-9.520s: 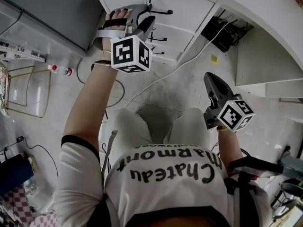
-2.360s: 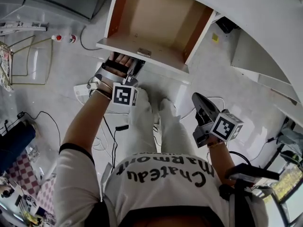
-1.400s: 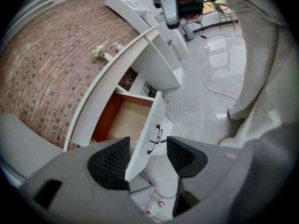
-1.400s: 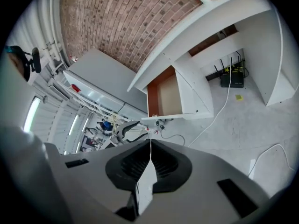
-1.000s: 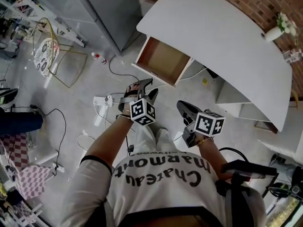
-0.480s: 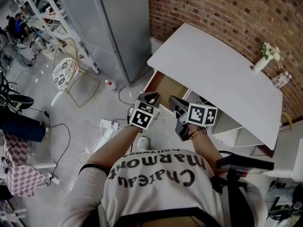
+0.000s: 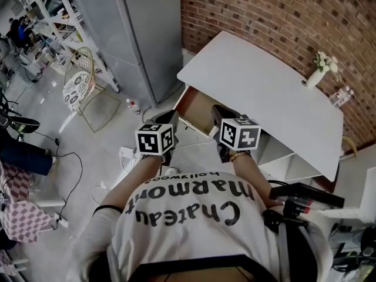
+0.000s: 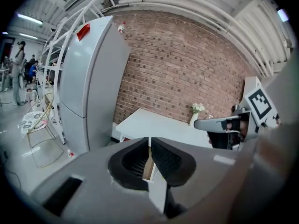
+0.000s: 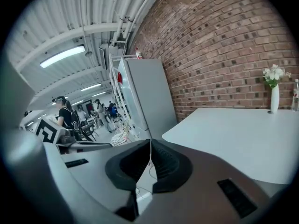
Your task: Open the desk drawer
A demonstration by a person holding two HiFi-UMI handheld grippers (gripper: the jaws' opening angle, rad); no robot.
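While the person stands at the desk [image 7: 258,84], both grippers are held up in front of the chest, clear of the furniture.

Task item: drawer [image 7: 197,106] is pulled out at the desk's left end, brown inside showing, empty as far as seen. In head view it shows between the two gripper tips, at approx. 7 o'clock from the desk top's centre.

L side: left gripper [image 7: 171,116] is at 9 o'clock of its partner, marker cube toward the camera. In the left gripper view, the left gripper's [image 8: 150,139] jaws are closing – only a thin slit remains, nothing between them. A sliver of brown wood shows through the slit, well beyond the pads.

R side: right gripper [image 7: 218,109] is at 3 o'clock of the left one, with its tip over the drawer's right part in the picture; contact can't be judged there. In the right gripper view, the right gripper's [image 9: 150,142] jaws are pressed together, holding nothing; floor and cable are seen past them.

Surroundings: vase of flowers [image 7: 318,68] stands at the desk's far right end, at approx. 2 o'clock from the grippers, against the brick wall [image 7: 276,13]. Grey fridge [image 7: 141,34] is at 11 o'clock, beside the desk. Wire chair [image 7: 79,87] is at 9 o'clock, and a power strip [image 7: 128,155] w/ cables lies on the floor near the person's feet.
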